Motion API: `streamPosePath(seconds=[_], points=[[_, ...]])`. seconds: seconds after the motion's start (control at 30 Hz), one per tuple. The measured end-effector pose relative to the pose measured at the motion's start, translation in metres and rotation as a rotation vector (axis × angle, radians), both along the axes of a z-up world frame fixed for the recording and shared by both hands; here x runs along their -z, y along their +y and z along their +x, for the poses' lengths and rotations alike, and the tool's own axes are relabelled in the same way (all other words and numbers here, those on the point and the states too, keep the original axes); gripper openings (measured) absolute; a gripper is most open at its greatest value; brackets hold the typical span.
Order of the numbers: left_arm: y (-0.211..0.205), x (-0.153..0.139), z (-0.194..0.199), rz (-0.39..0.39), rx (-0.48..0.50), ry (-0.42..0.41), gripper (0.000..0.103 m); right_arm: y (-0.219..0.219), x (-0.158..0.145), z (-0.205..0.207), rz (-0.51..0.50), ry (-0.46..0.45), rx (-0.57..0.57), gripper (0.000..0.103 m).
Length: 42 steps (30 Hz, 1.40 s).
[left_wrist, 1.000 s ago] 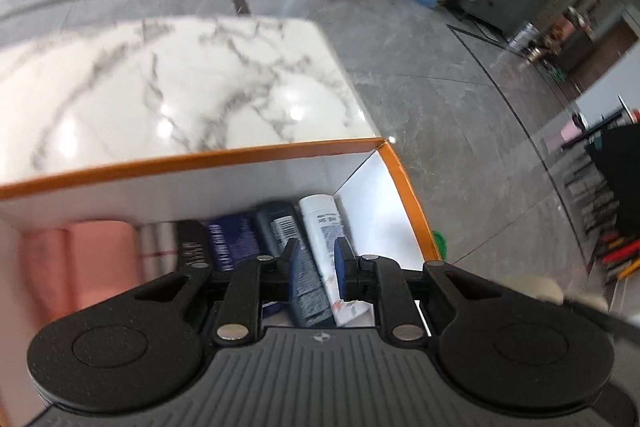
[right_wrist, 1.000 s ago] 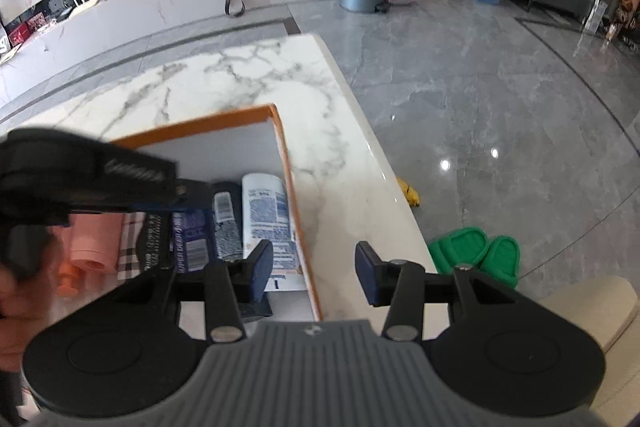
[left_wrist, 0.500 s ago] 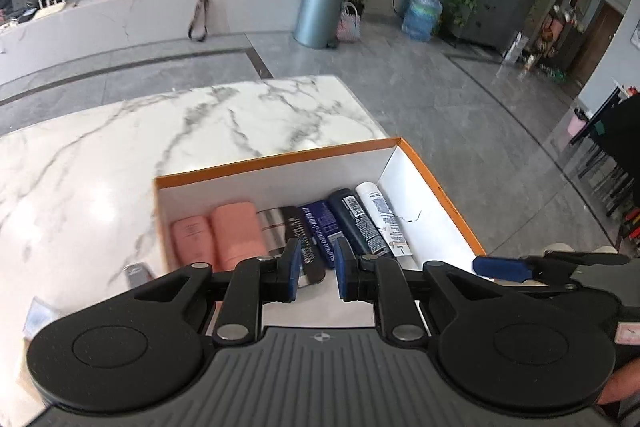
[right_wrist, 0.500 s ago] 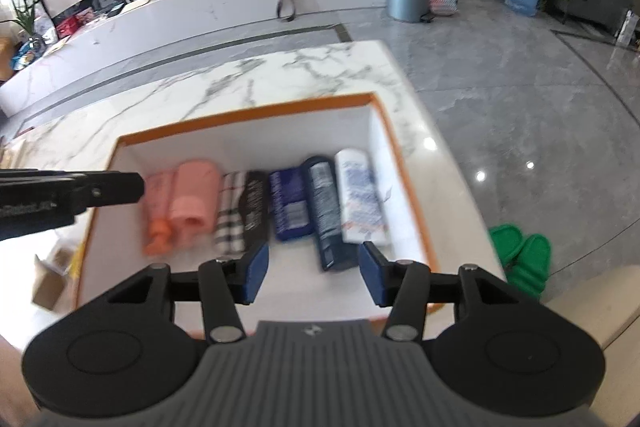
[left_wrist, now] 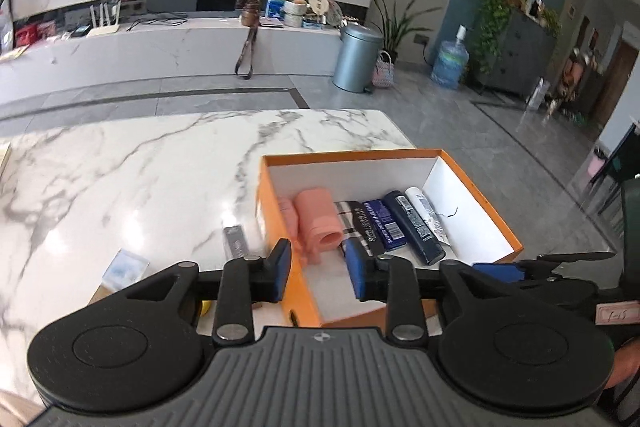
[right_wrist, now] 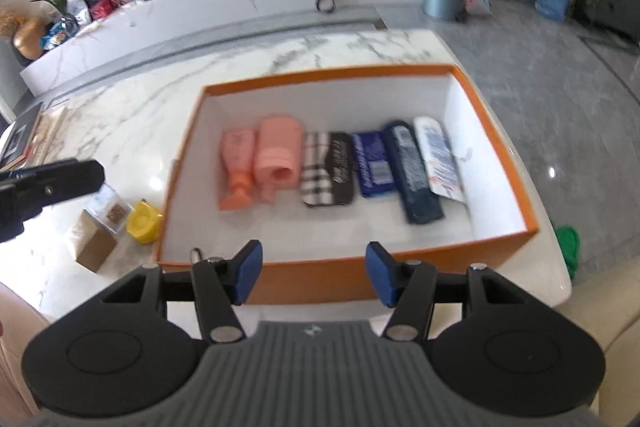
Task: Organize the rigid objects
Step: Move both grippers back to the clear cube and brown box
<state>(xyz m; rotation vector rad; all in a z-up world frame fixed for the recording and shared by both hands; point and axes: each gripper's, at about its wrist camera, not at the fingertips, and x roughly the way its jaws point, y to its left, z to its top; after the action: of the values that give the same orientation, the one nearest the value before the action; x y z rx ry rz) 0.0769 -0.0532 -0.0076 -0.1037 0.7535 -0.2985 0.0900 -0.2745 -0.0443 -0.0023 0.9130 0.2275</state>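
Since the task is to tidy rigid items, the orange box [right_wrist: 516, 239] on the marble table [left_wrist: 120, 167] is the place they go, and six of them lie in it side by side in one row, each along the box's short way: a small pink bottle [right_wrist: 237, 163] with an orange cap, a bigger pink bottle [right_wrist: 279, 151], a plaid-and-black case [right_wrist: 328, 169], a blue pack [right_wrist: 372, 163], a dark blue tube [right_wrist: 414, 173] and a white tube [right_wrist: 438, 159]. Packed shoulder to shoulder like that, they leave the near half of the box floor bare, probably as room for a second row.

Neither gripper holds anything. The right gripper [right_wrist: 314, 273] hangs above the near wall of the box, its jaws apart and just opened wider, with only the wall showing between them. The left gripper [left_wrist: 318, 273] sits over the box's left near corner, and its jaws have just parted too, with nothing between them.

Outside the box, to its left on the table, things are still loose: a yellow piece [right_wrist: 143, 221], a brown carton [right_wrist: 93, 243], a clear little case [right_wrist: 109, 207] and a dark flat strip [left_wrist: 236, 241]. My guess is that both grippers are open so as to fetch one of these next.
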Motion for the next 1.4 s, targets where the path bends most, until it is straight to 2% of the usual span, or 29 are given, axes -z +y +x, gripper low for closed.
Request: streamPosePath(seconds=[0.07,0.17,0.23,0.3,0.33,0.5,0.6,0.83,0.93,1.0,1.13,1.2,1.4], points=[[0.012,0.003,-0.009,-0.002,-0.025,-0.013,0.045,0.015,0.0,-0.009,-0.02,-0.045,-0.027,0.061],[0.031,0.005,-0.02,-0.018,-0.072,-0.039,0.054,0.034,-0.003,-0.02,-0.042,-0.123,-0.068,0.071],[0.043,0.008,-0.026,-0.014,-0.1,-0.059,0.067,0.046,-0.005,-0.027,-0.051,-0.178,-0.097,0.073],[0.053,0.012,-0.03,-0.007,-0.129,-0.07,0.077,0.056,-0.007,-0.032,-0.052,-0.225,-0.114,0.083],[0.06,0.014,-0.031,-0.002,-0.136,-0.067,0.081,0.061,-0.009,-0.034,-0.043,-0.249,-0.122,0.084],[0.084,0.018,-0.038,0.029,-0.14,-0.053,0.087,0.089,-0.007,-0.037,-0.02,-0.247,-0.166,0.095],[0.102,0.023,-0.04,0.031,-0.145,-0.031,0.087,0.11,0.0,-0.036,-0.023,-0.217,-0.192,0.095],[0.145,0.034,-0.032,-0.03,-0.18,0.058,0.086,0.152,0.016,-0.033,-0.018,-0.156,-0.271,0.095],[0.159,0.038,-0.029,-0.042,-0.189,0.08,0.085,0.166,0.019,-0.031,-0.02,-0.145,-0.281,0.091],[0.164,0.041,-0.024,-0.051,-0.178,0.095,0.084,0.174,0.023,-0.027,-0.024,-0.129,-0.291,0.08],[0.171,0.052,-0.014,-0.055,-0.157,0.138,0.082,0.188,0.034,-0.02,-0.022,-0.073,-0.328,0.065],[0.172,0.058,-0.008,-0.032,-0.138,0.148,0.082,0.194,0.038,-0.018,-0.029,-0.056,-0.349,0.057],[0.171,0.083,0.021,0.093,-0.002,0.202,0.083,0.204,0.05,0.001,-0.04,-0.007,-0.38,0.056]])
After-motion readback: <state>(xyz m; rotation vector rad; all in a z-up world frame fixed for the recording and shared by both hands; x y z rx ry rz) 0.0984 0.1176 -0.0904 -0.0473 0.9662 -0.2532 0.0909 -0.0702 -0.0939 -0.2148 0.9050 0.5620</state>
